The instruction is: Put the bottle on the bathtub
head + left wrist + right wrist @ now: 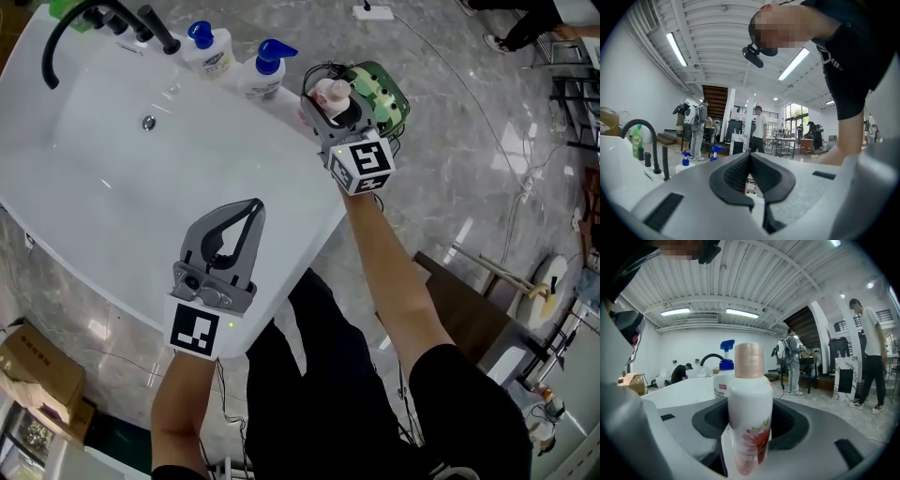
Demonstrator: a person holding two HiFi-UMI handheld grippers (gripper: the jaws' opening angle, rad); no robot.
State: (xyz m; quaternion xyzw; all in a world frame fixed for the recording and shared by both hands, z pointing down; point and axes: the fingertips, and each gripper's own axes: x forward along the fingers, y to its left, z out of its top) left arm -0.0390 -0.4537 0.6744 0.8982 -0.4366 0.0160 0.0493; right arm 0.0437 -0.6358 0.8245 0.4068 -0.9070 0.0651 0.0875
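Note:
A white bottle (749, 413) with a pink-gold cap and a red flower print stands upright between the jaws of my right gripper (750, 427), which is shut on it. In the head view that bottle (332, 96) is held at the rim of the white bathtub (112, 187), just right of two blue-pump bottles (265, 67). My left gripper (246, 211) hovers over the tub's near edge with its jaws together and nothing between them. In the left gripper view the fingertips (751, 157) meet.
A black curved faucet (66, 33) and black handles stand at the tub's far end, with a green bottle (636, 140) beside them. Marble floor lies right of the tub, with cables and furniture. Cardboard boxes (37, 370) sit lower left. People stand in the background.

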